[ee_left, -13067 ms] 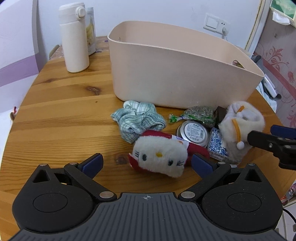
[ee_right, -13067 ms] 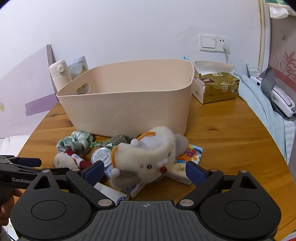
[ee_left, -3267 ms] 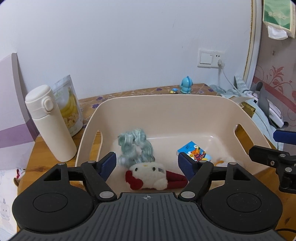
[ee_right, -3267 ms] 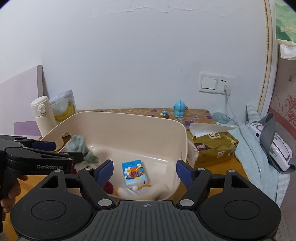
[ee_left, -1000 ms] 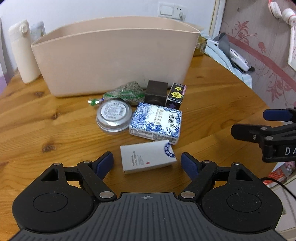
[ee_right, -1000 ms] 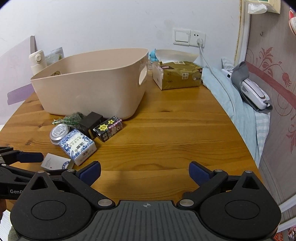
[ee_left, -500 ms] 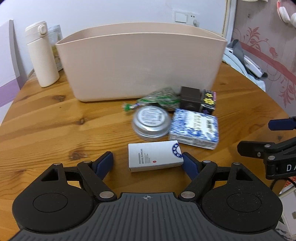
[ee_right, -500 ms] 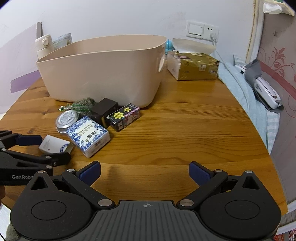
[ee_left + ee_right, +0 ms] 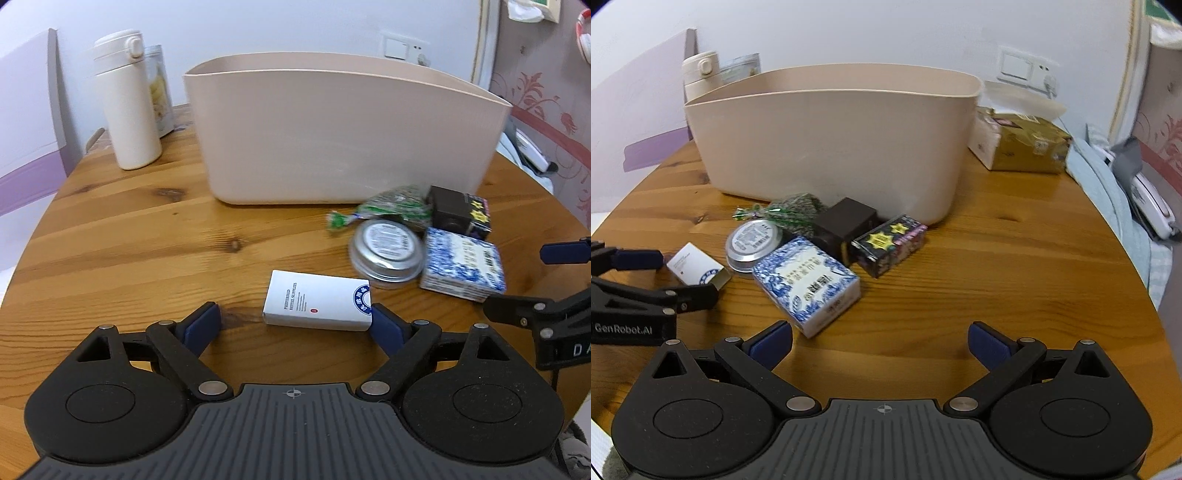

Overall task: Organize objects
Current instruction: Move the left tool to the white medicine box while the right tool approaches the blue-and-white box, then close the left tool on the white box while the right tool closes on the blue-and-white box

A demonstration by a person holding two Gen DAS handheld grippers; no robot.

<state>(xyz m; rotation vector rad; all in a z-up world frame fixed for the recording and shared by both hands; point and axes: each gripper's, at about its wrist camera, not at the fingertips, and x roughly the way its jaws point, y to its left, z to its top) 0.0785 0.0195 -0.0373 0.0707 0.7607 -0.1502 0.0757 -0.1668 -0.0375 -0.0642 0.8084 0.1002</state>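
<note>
Now the left gripper [image 9: 295,319] is closing in on a white card box [image 9: 317,305] on the wooden table [image 9: 129,236].

Its jaws are standing wide and have just been opening further; the box is lying flat between them, with the right blue pad just at the box's end and the left pad well clear, so nothing is being gripped. The right gripper [image 9: 880,341] is hovering with its jaws spread wide and empty, just near a blue-patterned box [image 9: 807,284]. A round tin [image 9: 388,249], a green wrapped packet [image 9: 391,206], a black cube [image 9: 846,223] and a dark star-printed box [image 9: 890,243] are sitting clustered in front of the beige bin [image 9: 343,136]. A white flask [image 9: 127,107] is standing to the bin's left.
</note>
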